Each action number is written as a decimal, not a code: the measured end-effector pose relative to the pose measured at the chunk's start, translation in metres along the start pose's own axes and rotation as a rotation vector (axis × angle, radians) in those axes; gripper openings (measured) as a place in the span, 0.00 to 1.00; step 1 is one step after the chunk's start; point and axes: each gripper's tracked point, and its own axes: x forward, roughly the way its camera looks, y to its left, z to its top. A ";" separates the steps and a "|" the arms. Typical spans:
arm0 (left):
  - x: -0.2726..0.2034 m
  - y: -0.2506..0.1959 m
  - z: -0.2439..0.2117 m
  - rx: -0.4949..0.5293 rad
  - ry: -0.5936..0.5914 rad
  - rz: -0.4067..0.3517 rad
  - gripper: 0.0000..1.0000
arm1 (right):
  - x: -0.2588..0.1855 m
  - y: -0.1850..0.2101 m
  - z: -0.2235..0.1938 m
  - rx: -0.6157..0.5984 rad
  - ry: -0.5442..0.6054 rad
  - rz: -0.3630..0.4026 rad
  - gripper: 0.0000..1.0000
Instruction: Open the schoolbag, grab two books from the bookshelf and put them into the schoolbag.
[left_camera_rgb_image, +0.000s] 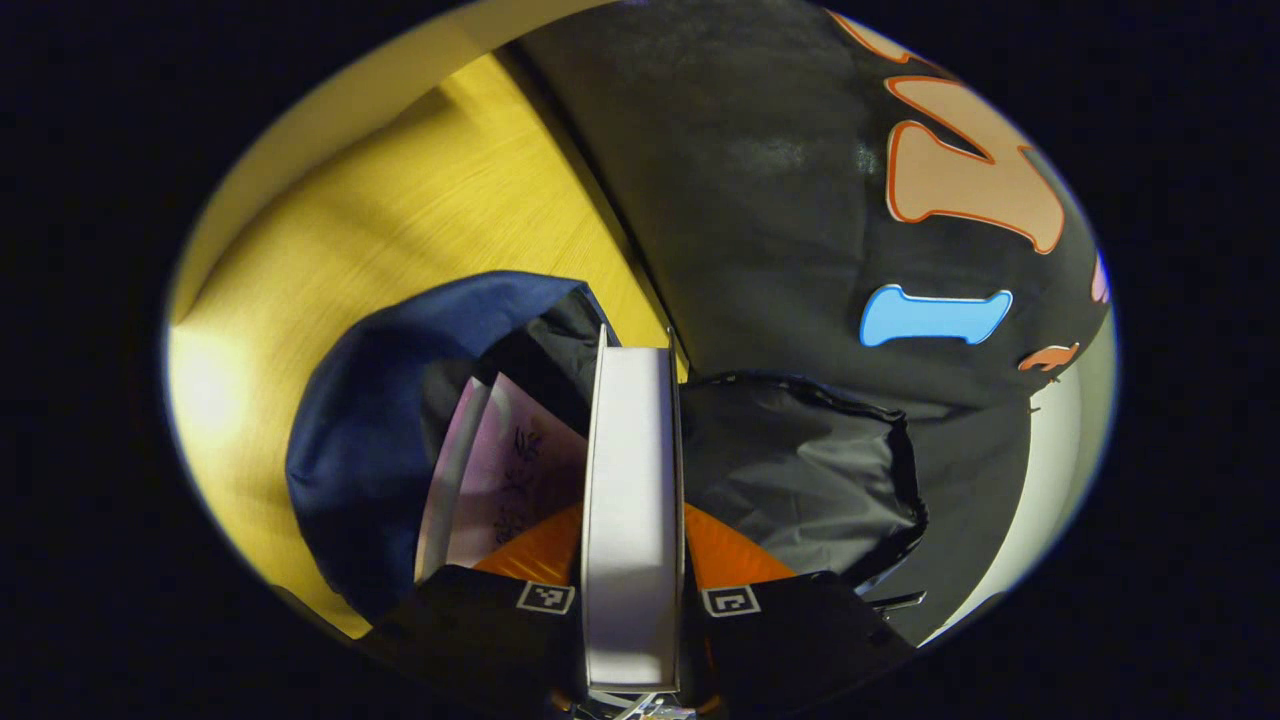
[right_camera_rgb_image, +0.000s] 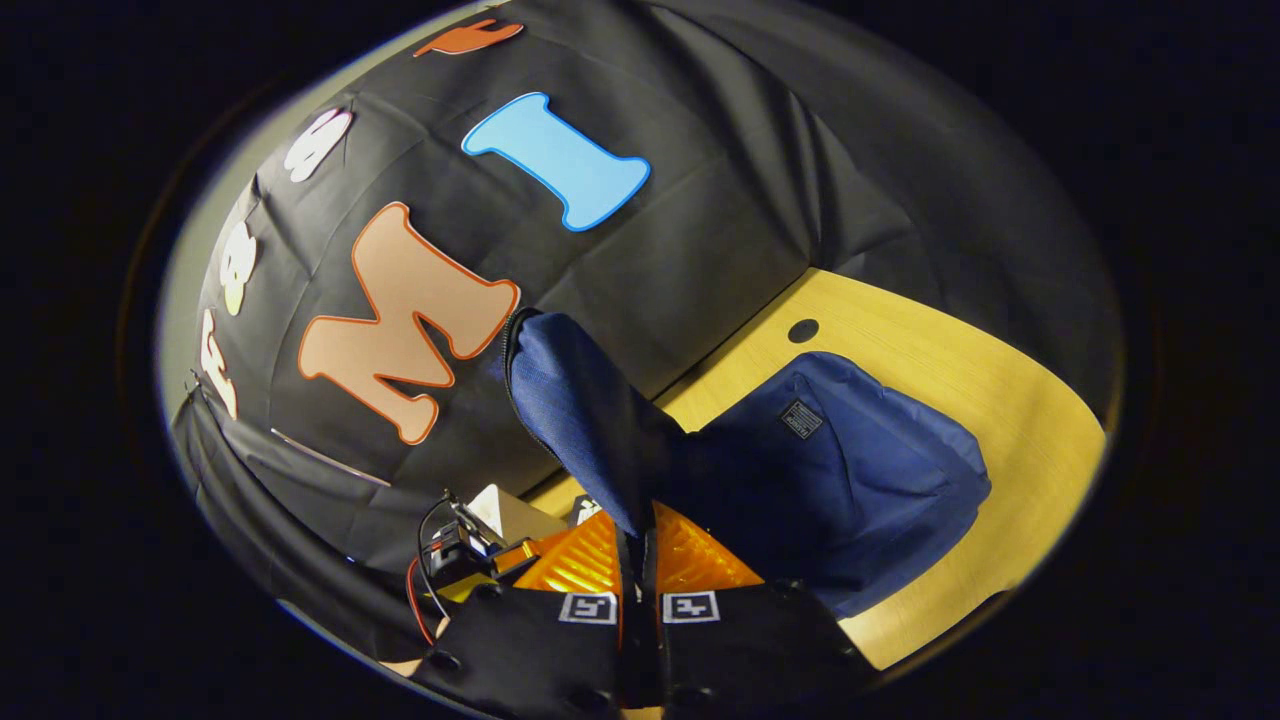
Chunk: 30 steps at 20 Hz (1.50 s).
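I have a white book clenched edge-on between the fingers of my left gripper, its spine pointing away from me and down toward the mouth of the blue schoolbag. I judge I hold it upright like this so the thin edge slips into the gap instead of catching on the fabric. A first book with a pale pink cover already sits inside the bag, just left of the one I carry, so this should be the second. My right gripper is clamped on the bag's flap, lifting it up and away from the body of the bag; that keeps the black-lined opening wide for the other hand. The bag rests on the yellow wooden table, close to the far cloth wall. Next I would lower the book beside the pink one
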 end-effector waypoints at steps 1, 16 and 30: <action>0.003 0.001 -0.003 0.003 0.004 -0.004 0.34 | 0.001 0.000 -0.001 -0.004 -0.001 -0.001 0.03; 0.028 0.012 -0.034 -0.056 0.087 -0.033 0.31 | 0.000 -0.003 0.002 0.011 -0.002 0.005 0.03; 0.005 0.036 -0.023 0.489 0.157 0.358 0.96 | -0.002 -0.003 0.001 0.024 -0.017 -0.013 0.03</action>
